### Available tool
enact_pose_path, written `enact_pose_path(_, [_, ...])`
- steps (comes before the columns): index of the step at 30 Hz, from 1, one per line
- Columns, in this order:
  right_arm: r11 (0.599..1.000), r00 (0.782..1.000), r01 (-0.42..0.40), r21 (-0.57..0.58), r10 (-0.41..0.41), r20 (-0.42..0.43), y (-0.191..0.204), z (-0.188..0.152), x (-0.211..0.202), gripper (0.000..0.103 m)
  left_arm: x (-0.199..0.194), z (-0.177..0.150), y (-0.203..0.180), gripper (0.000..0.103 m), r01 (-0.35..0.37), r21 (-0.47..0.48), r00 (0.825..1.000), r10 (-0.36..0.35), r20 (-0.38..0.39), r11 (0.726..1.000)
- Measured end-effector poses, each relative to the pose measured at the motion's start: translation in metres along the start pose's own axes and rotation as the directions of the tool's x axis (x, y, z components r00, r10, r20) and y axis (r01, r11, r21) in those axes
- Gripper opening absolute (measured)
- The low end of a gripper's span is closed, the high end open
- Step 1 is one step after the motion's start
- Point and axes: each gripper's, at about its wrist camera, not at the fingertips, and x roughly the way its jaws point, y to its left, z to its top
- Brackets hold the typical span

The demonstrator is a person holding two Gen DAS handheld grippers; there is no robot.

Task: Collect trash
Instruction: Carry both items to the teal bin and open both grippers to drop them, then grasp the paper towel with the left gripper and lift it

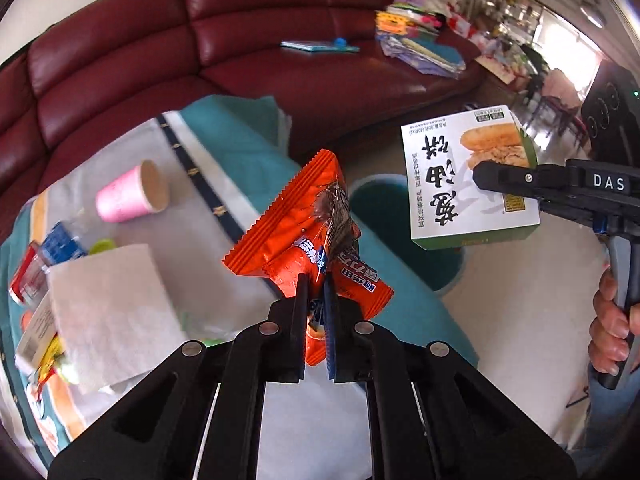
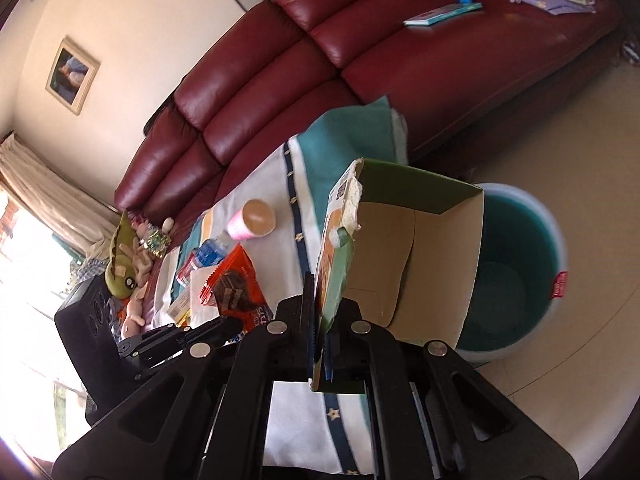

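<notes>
The left gripper (image 1: 316, 292), clamped on an orange snack wrapper (image 1: 304, 240), is lifted off the cloth-covered table (image 1: 248, 152), whose edge lies just beyond the fingers. The right gripper (image 2: 320, 320) pinches one wall of an opened cardboard food box (image 2: 404, 256), tilted downward. A teal bin (image 2: 516, 264) stands open on bare floor past the box. A pink paper cup (image 1: 128, 196) and what looks like a napkin (image 1: 112, 308) lie left on the table.

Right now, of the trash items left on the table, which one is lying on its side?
The pink paper cup: it lies tipped over on the tablecloth, its open mouth facing sideways. The white napkin beside it lies flat.
</notes>
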Motion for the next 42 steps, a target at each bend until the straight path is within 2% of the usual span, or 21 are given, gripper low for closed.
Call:
enact_pose_path(6, [0.989, 0.992, 0.113, 0.094, -0.118, 0.050, -0.058, 0.015, -0.023, 0.004, 0.076, 0.038, -0.057, 0.008, 0.132, 0.089, 0.989, -0.125, -0.078, 0.987])
enact_pose_path(11, [0.974, 0.984, 0.170, 0.153, -0.176, 0.024, -0.093, 0.015, -0.020, 0.004, 0.131, 0.053, -0.084, 0.012, 0.183, 0.108, 0.975, -0.166, -0.149, 0.977])
enact_pose_path(12, [0.971, 0.983, 0.176, 0.163, -0.181, 0.017, -0.099, 0.015, -0.017, 0.004, 0.139, 0.055, -0.088, 0.015, 0.186, 0.112, 0.973, -0.167, -0.161, 0.976])
enact_pose_path(13, [0.968, 0.983, 0.181, 0.171, -0.186, 0.011, -0.104, 0.016, -0.014, 0.004, 0.145, 0.056, -0.090, 0.027, 0.184, 0.116, 0.972, -0.163, -0.171, 0.976])
enact_pose_path(14, [0.967, 0.982, 0.186, 0.176, -0.190, 0.005, -0.108, 0.016, -0.011, 0.004, 0.150, 0.057, -0.092, 0.034, 0.176, 0.119, 0.973, -0.154, -0.171, 0.977])
enact_pose_path(15, [0.966, 0.981, 0.189, 0.178, -0.192, -0.001, -0.112, 0.017, -0.008, 0.004, 0.153, 0.057, -0.093, 0.048, 0.168, 0.123, 0.975, -0.146, -0.166, 0.978])
enact_pose_path(16, [0.965, 0.981, 0.190, 0.180, -0.192, -0.006, -0.115, 0.016, -0.006, 0.004, 0.155, 0.056, -0.092, 0.053, 0.160, 0.124, 0.977, -0.139, -0.161, 0.979])
enact_pose_path(23, [0.964, 0.980, 0.197, 0.178, -0.190, -0.055, -0.124, 0.020, 0.019, 0.004, 0.162, 0.054, -0.078, 0.066, 0.139, 0.095, 0.979, -0.123, -0.161, 0.986])
enact_pose_path(27, [0.963, 0.978, 0.206, 0.174, -0.195, -0.080, -0.119, 0.020, 0.031, 0.007, 0.156, 0.053, -0.068, 0.080, 0.129, 0.083, 0.982, -0.116, -0.151, 0.988])
enact_pose_path(29, [0.963, 0.977, 0.205, 0.174, -0.191, -0.097, -0.118, 0.020, 0.036, 0.013, 0.151, 0.051, -0.062, 0.087, 0.127, 0.074, 0.983, -0.115, -0.140, 0.989])
enact_pose_path(30, [0.962, 0.976, 0.207, 0.177, -0.190, -0.106, -0.118, 0.019, 0.038, 0.028, 0.149, 0.050, -0.060, 0.089, 0.123, 0.070, 0.985, -0.113, -0.133, 0.990])
enact_pose_path(31, [0.961, 0.975, 0.210, 0.179, -0.193, -0.110, -0.117, 0.019, 0.040, 0.050, 0.146, 0.047, -0.058, 0.092, 0.121, 0.065, 0.985, -0.112, -0.129, 0.990])
enact_pose_path(35, [0.954, 0.968, 0.240, 0.179, -0.223, -0.112, -0.112, 0.018, 0.042, 0.070, 0.141, 0.045, -0.050, 0.094, 0.128, 0.036, 0.984, -0.122, -0.133, 0.991])
enact_pose_path(36, [0.950, 0.965, 0.253, 0.184, -0.234, -0.117, -0.111, 0.018, 0.042, 0.078, 0.140, 0.044, -0.048, 0.094, 0.129, 0.029, 0.983, -0.124, -0.135, 0.991])
enact_pose_path(42, [0.939, 0.953, 0.295, 0.176, -0.277, -0.121, -0.106, 0.017, 0.035, 0.079, 0.130, 0.039, -0.042, 0.095, 0.131, 0.012, 0.983, -0.128, -0.128, 0.991])
